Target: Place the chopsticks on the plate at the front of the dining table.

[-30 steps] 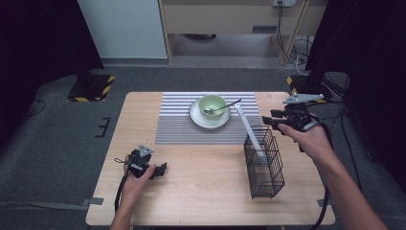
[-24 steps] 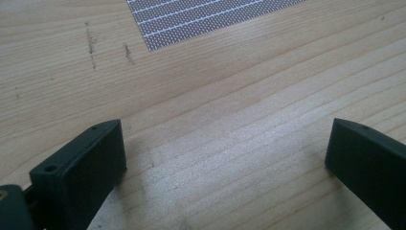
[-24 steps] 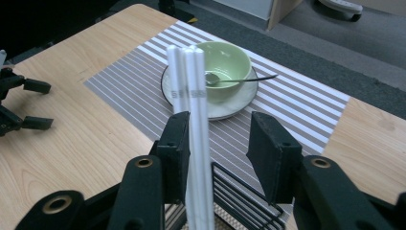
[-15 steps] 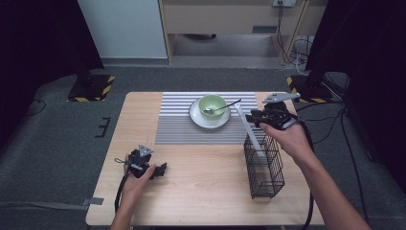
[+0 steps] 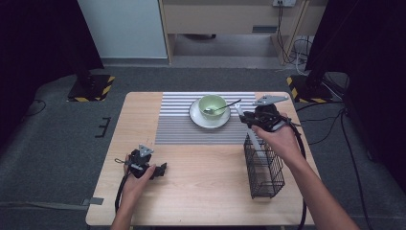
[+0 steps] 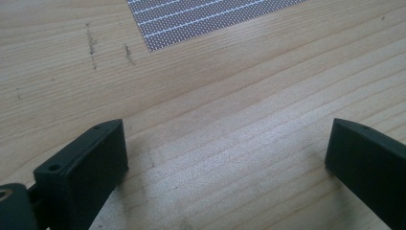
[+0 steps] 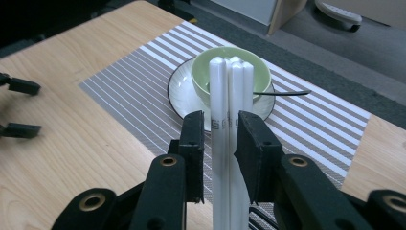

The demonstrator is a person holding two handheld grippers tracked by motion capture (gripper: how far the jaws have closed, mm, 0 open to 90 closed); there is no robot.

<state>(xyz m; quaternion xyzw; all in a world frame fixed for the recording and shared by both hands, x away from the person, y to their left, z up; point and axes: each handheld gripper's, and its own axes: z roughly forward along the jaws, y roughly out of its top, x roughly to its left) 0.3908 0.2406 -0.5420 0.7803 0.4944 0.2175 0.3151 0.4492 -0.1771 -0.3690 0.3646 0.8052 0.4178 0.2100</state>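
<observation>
Right tool (image 7: 219, 146) clamped on white sticks (image 7: 229, 120), seemingly chopsticks; left tool (image 6: 225, 163) wide open, empty, over table (image 6: 230, 91).

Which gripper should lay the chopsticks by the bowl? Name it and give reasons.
Right. The right gripper is already shut on the white chopsticks, near the green bowl on its plate. The left gripper rests open and empty on the table, farther away.
</observation>
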